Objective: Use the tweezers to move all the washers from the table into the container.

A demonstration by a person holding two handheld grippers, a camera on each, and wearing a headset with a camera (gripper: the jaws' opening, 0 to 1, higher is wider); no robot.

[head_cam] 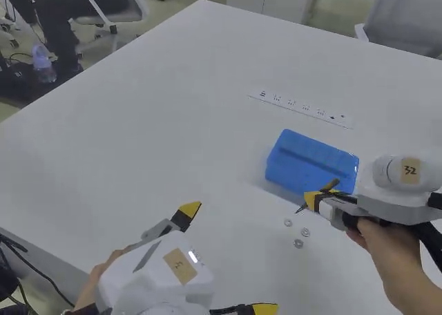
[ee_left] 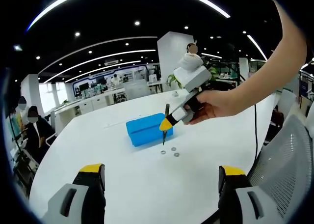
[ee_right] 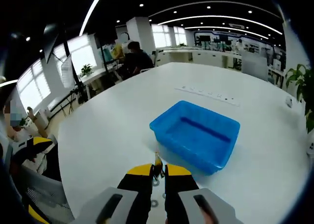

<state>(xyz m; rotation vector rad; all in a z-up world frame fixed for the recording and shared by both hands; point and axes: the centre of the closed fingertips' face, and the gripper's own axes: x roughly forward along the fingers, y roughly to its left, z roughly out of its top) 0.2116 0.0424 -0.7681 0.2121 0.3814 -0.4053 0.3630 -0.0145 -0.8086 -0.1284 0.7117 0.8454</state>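
A blue container [head_cam: 311,164] [ee_left: 147,129] [ee_right: 196,135] stands open-topped on the white table [head_cam: 173,121]. Three small washers [head_cam: 298,233] [ee_left: 171,152] lie just in front of it. My right gripper [head_cam: 314,199] [ee_right: 160,170] is shut on dark tweezers [head_cam: 304,206] [ee_right: 158,160], whose tip hovers just above the table between the container and the washers. In the left gripper view the right gripper [ee_left: 169,123] holds the tweezers [ee_left: 164,135] pointing down, close to the washers. My left gripper [head_cam: 225,260] [ee_left: 161,174] stays open and empty near the front edge.
A power strip [head_cam: 300,108] is set into the table behind the container. An office chair [head_cam: 114,4] with a seated person and a water bottle [head_cam: 41,63] on the floor are at the far left. The table edge runs along the left.
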